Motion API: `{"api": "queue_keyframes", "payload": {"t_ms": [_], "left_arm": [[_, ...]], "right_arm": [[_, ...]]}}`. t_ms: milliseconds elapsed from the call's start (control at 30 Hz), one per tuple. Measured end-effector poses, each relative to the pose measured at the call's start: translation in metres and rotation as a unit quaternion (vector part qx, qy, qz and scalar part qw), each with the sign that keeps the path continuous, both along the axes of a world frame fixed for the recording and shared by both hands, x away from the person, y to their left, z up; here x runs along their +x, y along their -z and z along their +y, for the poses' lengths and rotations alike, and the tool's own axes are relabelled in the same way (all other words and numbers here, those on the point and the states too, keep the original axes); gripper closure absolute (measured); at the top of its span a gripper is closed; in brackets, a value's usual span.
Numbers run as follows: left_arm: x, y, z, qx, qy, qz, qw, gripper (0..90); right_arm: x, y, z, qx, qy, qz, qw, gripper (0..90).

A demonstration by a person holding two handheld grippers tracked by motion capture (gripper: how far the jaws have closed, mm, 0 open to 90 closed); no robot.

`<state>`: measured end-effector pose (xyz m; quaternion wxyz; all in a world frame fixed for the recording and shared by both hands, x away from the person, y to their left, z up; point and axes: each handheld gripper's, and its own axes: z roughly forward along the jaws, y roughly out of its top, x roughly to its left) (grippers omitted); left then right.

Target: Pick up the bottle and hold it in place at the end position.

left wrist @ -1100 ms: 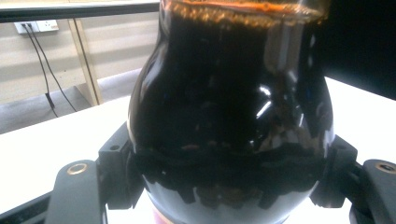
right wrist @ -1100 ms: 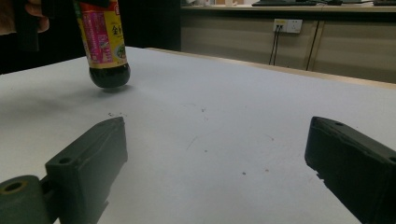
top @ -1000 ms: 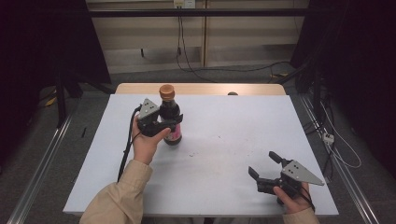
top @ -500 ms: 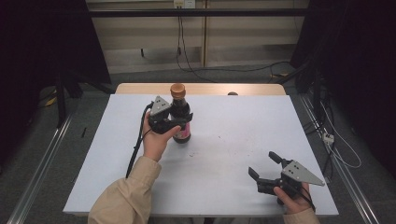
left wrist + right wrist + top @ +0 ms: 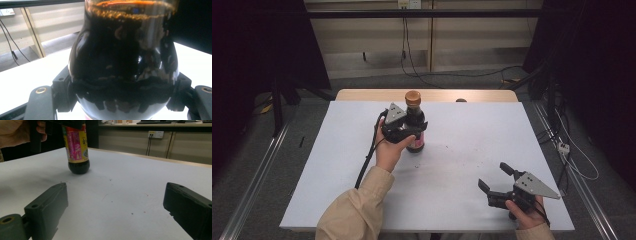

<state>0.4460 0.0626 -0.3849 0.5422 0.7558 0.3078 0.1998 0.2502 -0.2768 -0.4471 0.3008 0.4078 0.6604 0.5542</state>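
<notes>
A dark sauce bottle (image 5: 414,113) with an orange-brown cap and a red and yellow label stands upright near the table's far middle. My left gripper (image 5: 411,131) is shut around its body below the shoulder. The left gripper view has the dark glass (image 5: 125,50) pressed between both jaws. Seen from the right gripper view, the bottle (image 5: 78,150) has its base on the white table or just above it; I cannot tell which. My right gripper (image 5: 493,175) rests low at the front right, open, with nothing between its jaws (image 5: 115,202).
The white table top (image 5: 472,130) has a wooden strip along its far edge, where a small dark object (image 5: 460,100) sits. Faint specks mark the middle. Cables lie on the floor behind, and a power strip (image 5: 563,148) lies to the right.
My left gripper has carried the bottle to the right along the far part of the table. The right gripper has stayed where it was, still open.
</notes>
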Motion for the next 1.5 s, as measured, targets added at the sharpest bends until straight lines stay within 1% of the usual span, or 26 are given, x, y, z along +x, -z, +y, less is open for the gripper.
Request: {"api": "queue_keyframes", "payload": {"t_ms": [133,367,433,467,533,667,733,767,800,1000,1133,1200,1300,1433,1500], "left_arm": [[0.0,0.003,-0.006,0.0,0.002,0.001,1.0,26.6],[0.001,0.0,-0.012,0.003,0.006,-0.003,1.0,26.5],[0.001,0.0,-0.014,0.001,0.006,-0.003,1.0,26.5],[0.001,-0.002,-0.016,0.001,0.009,-0.007,0.9999,26.4],[0.001,-0.003,-0.017,0.003,0.011,-0.008,0.9999,26.3],[0.001,-0.002,-0.022,-0.001,0.014,-0.008,0.9999,26.0],[0.001,0.0,-0.024,0.004,0.013,-0.007,0.9999,25.7],[0.0,0.0,-0.025,0.007,0.014,-0.013,0.9998,25.7],[0.0,0.0,-0.025,0.01,0.014,-0.015,0.9997,25.6],[-0.001,0.0,-0.026,0.014,0.018,-0.016,0.9996,25.6],[-0.002,0.001,-0.026,0.01,0.021,-0.019,0.9996,25.6],[-0.003,0.003,-0.027,0.012,0.029,-0.023,0.9992,25.7],[-0.004,0.003,-0.028,0.01,0.029,-0.021,0.9993,25.8],[-0.004,0.006,-0.027,0.001,0.032,-0.022,0.9992,25.8],[-0.004,0.006,-0.027,-0.004,0.035,-0.019,0.9992,25.9]], "right_arm": [[0.0,0.0,0.0,0.001,-0.002,-0.001,1.0,5.1],[0.0,0.0,0.0,0.001,-0.002,-0.001,1.0,5.0],[0.0,0.0,0.0,0.0,-0.002,-0.001,1.0,5.0],[0.0,0.0,0.0,0.001,-0.002,-0.001,1.0,5.0],[0.0,0.0,0.0,0.001,-0.001,-0.002,1.0,5.0],[0.0,0.0,0.0,0.002,-0.002,-0.001,1.0,5.0],[0.0,0.0,-0.001,0.002,-0.002,-0.002,1.0,5.0],[0.0,0.0,-0.001,0.002,-0.002,-0.002,1.0,5.0],[0.0,0.0,-0.001,0.003,-0.003,-0.001,1.0,5.0],[0.0,0.0,0.0,0.0,-0.003,-0.001,1.0,5.0],[0.0,0.0,0.0,0.0,-0.002,0.0,1.0,5.0],[0.0,0.0,0.0,0.0,-0.003,0.0,1.0,5.0],[0.0,0.0,0.001,0.0,-0.004,0.0,1.0,5.0],[0.0,0.0,0.001,-0.002,-0.003,0.0,1.0,5.0],[0.001,0.0,0.001,-0.001,-0.003,0.0,1.0,5.0]]}}
